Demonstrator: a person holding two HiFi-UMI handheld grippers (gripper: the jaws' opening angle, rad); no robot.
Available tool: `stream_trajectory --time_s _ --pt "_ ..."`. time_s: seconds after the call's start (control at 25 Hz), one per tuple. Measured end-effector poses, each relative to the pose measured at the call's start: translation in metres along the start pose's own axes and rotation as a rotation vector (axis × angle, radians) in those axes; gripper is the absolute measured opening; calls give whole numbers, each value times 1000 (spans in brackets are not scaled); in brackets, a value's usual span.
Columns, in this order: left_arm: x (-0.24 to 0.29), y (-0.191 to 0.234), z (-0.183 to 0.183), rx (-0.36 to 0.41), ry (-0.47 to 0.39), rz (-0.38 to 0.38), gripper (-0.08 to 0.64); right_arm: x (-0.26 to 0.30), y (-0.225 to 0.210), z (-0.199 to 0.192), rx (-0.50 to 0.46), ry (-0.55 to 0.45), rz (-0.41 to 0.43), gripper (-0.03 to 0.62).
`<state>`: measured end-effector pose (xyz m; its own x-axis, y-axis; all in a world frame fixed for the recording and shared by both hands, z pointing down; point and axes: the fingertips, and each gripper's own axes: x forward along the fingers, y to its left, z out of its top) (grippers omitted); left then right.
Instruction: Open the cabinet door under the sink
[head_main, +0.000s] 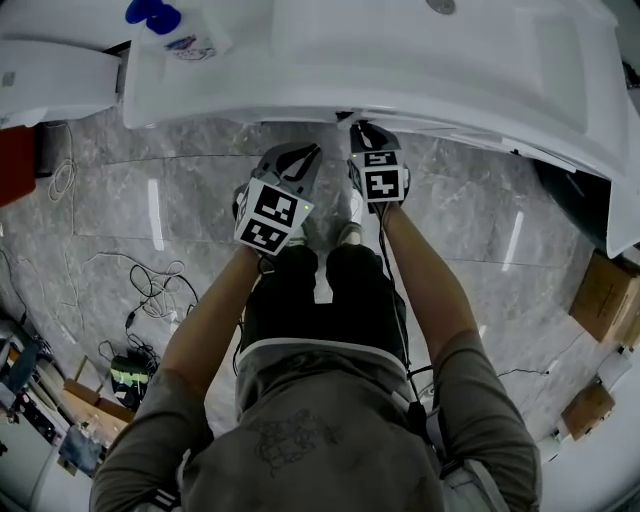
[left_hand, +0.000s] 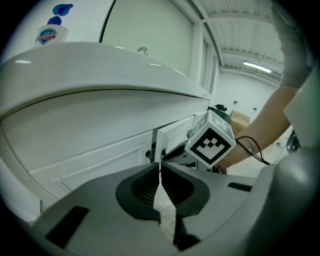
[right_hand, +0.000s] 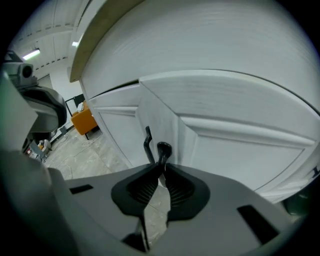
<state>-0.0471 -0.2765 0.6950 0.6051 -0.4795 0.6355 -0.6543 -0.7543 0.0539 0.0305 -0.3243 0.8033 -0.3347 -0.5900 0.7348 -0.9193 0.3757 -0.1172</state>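
Note:
The white cabinet doors (right_hand: 235, 135) stand under the sink basin (head_main: 400, 60), which hides them in the head view. My right gripper (right_hand: 161, 167) is shut on the black knob-like handle (right_hand: 163, 149) of the right door (left_hand: 177, 132), whose inner edge looks slightly ajar. A second black handle (right_hand: 147, 142) sits just to its left, on the left door (left_hand: 95, 160). My left gripper (left_hand: 160, 172) hangs a little back from the doors, shut with nothing between its fingers. From above, the left gripper (head_main: 300, 160) and the right gripper (head_main: 368, 135) reach side by side under the basin's front rim.
A soap bottle (head_main: 165, 25) stands on the counter's left corner. The basin's rim overhangs the doors. Loose cables (head_main: 150, 285) lie on the marble floor at the left, and cardboard boxes (head_main: 605, 295) at the right. An orange object (right_hand: 82, 120) sits further off.

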Motion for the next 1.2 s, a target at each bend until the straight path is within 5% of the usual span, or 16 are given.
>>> stream_trajectory --time_s 0.4,1.04,1.2 --pt "9 -60 -37 22 138 -120 26 -43 15 -43 -130 -39 90 54" --pt "43 -127 -54 102 207 -216 26 -122 3 -138 -282 -125 206 53" --pt "51 -153 -60 132 233 -268 26 -153 -22 -165 -239 -132 200 54"
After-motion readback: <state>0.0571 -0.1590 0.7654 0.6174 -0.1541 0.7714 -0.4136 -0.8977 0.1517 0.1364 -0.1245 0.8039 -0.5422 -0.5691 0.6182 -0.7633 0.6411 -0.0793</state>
